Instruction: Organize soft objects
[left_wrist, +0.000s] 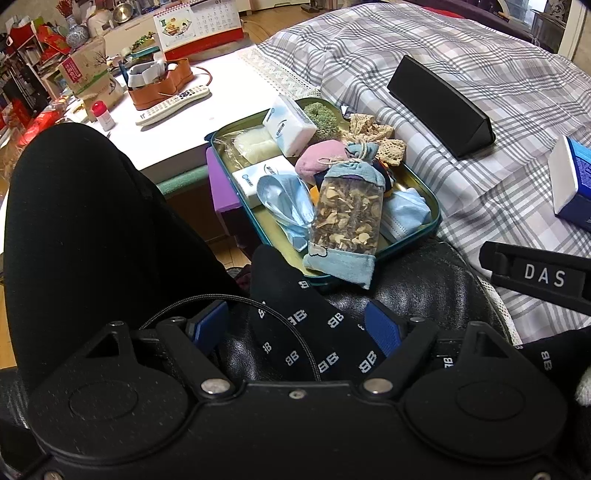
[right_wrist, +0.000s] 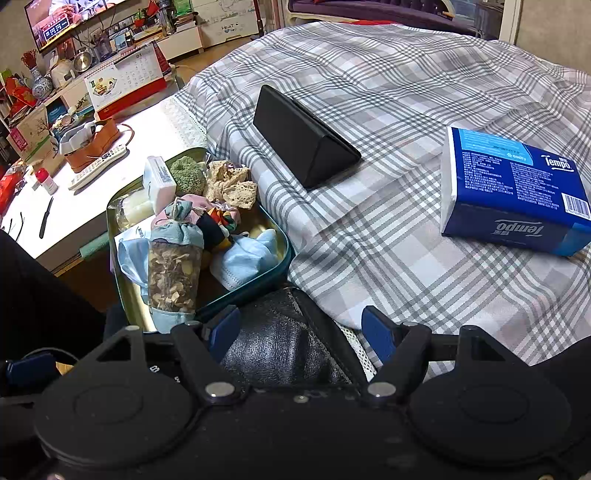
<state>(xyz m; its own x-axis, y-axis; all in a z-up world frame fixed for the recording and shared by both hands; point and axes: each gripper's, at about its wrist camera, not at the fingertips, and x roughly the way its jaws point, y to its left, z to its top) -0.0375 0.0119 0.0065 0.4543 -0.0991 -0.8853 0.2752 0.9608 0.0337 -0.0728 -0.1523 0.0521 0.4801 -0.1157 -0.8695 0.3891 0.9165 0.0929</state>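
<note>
A teal tin tray (left_wrist: 417, 236) (right_wrist: 284, 254) holds several soft things: a clear sachet of dried herbs with blue cloth ends (left_wrist: 347, 218) (right_wrist: 171, 273), blue face masks (left_wrist: 284, 203) (right_wrist: 247, 258), tissue packs (left_wrist: 290, 123) (right_wrist: 159, 181), a pink pouch (left_wrist: 317, 158), a green scrubby (left_wrist: 323, 118) (right_wrist: 186, 175) and lace cloth (left_wrist: 373, 138) (right_wrist: 231, 184). My left gripper (left_wrist: 295, 326) is open, its blue pads either side of a black patterned sock (left_wrist: 306, 306) just before the tray. My right gripper (right_wrist: 297, 332) is open and empty over a black leather cushion (right_wrist: 280, 343).
A black triangular case (left_wrist: 439, 105) (right_wrist: 303, 142) and a blue Tempo tissue pack (right_wrist: 513, 192) (left_wrist: 572, 184) lie on the plaid bedspread (right_wrist: 369, 240). A white table (left_wrist: 207, 114) left of the tray carries a remote (left_wrist: 173, 103), a brown organizer and a calendar. A black-clad leg (left_wrist: 92, 229) fills the left.
</note>
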